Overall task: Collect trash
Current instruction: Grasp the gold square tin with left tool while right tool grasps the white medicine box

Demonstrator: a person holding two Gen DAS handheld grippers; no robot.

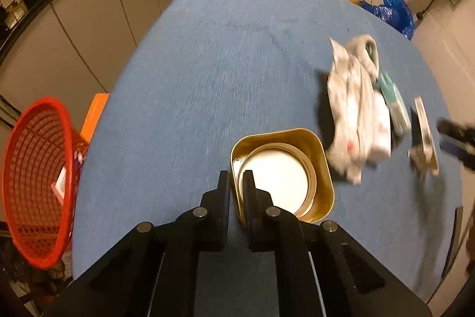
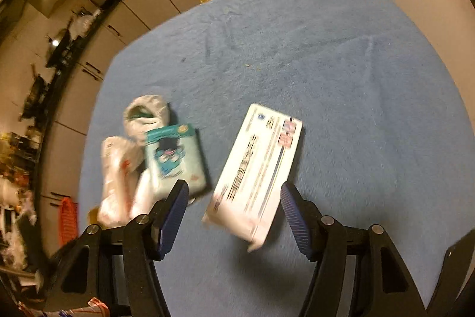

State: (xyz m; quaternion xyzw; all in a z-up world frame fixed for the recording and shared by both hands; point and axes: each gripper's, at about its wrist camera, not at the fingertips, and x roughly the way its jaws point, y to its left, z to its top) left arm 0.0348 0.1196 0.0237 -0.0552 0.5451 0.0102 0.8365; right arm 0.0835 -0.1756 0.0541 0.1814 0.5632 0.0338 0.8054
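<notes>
Red basket (image 1: pixel 38 183) hangs off the table's left edge. Left gripper (image 1: pixel 236 183) is clamped on the near wall of the gold tin (image 1: pixel 322 168) on the blue cloth (image 1: pixel 193 79). Right gripper (image 2: pixel 234 198): jaws apart, white carton (image 2: pixel 255 171) between them, untouched; crumpled wrappers (image 2: pixel 118 168) to its left.

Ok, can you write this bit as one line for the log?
left gripper: shut on tin wall | right gripper: open over white box | basket: beside table

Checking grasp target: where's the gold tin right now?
Left wrist view, lower centre: the gold tin sits on the blue tablecloth, its near wall pinched by the left gripper, with the crumpled white bag just right of it.
</notes>
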